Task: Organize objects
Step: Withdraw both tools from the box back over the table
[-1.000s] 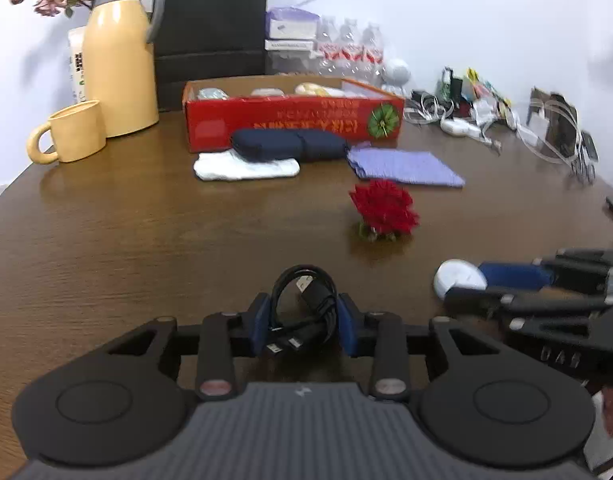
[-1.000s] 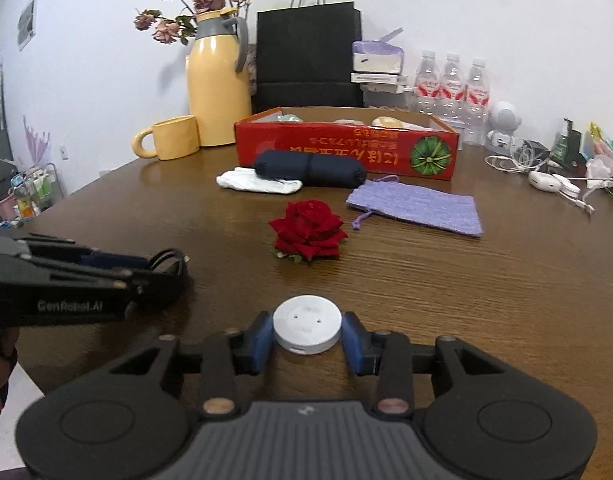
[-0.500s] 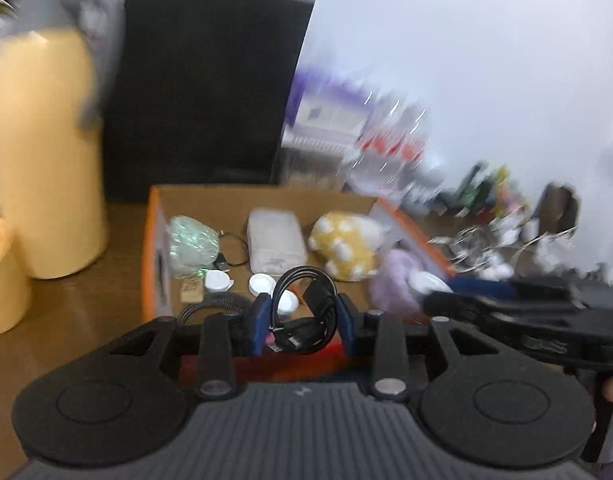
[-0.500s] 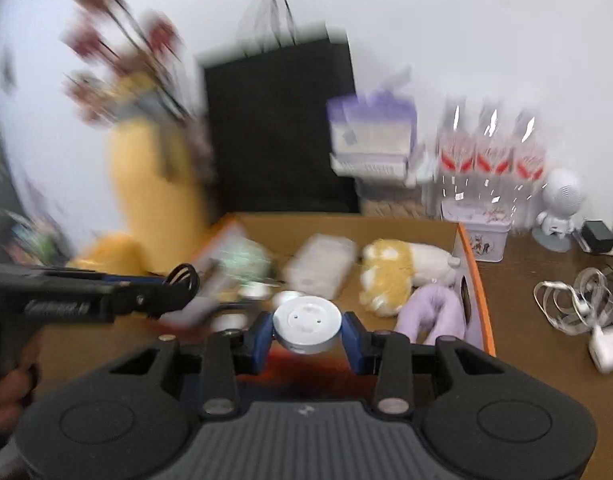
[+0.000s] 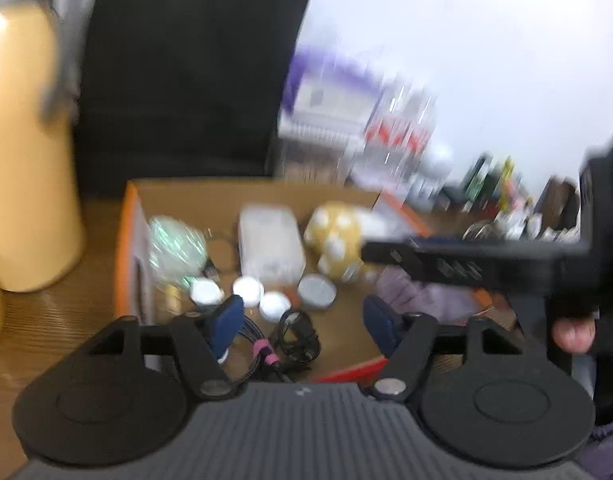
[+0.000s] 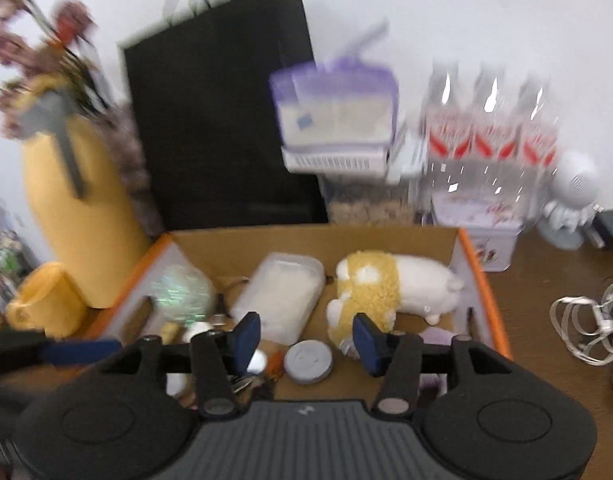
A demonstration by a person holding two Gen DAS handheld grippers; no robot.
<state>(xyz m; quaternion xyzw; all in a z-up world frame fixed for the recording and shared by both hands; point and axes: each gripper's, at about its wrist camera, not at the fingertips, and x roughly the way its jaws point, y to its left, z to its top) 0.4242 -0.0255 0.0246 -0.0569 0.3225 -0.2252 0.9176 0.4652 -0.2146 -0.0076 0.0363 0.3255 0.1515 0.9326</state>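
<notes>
Both grippers hover over an open cardboard box (image 5: 242,190) (image 6: 306,236) with orange-red walls. My left gripper (image 5: 304,322) is open and empty; a coiled black cable (image 5: 298,336) lies on the box floor below it. My right gripper (image 6: 306,338) is open and empty; a white round disc (image 6: 308,361) lies in the box between its fingers and also shows in the left wrist view (image 5: 316,291). The right gripper's arm (image 5: 466,264) crosses the left wrist view at the right.
The box also holds a yellow-white plush toy (image 6: 386,284), a clear plastic case (image 6: 282,296), a shiny ball (image 6: 180,292) and several small white discs (image 5: 248,290). A yellow jug (image 6: 78,216), a yellow mug (image 6: 46,304), a black bag (image 6: 222,120) and water bottles (image 6: 490,140) stand behind.
Both grippers have travelled from the table's front to over the box. Both then opened: the cable and the white disc have left the fingers and lie in the box.
</notes>
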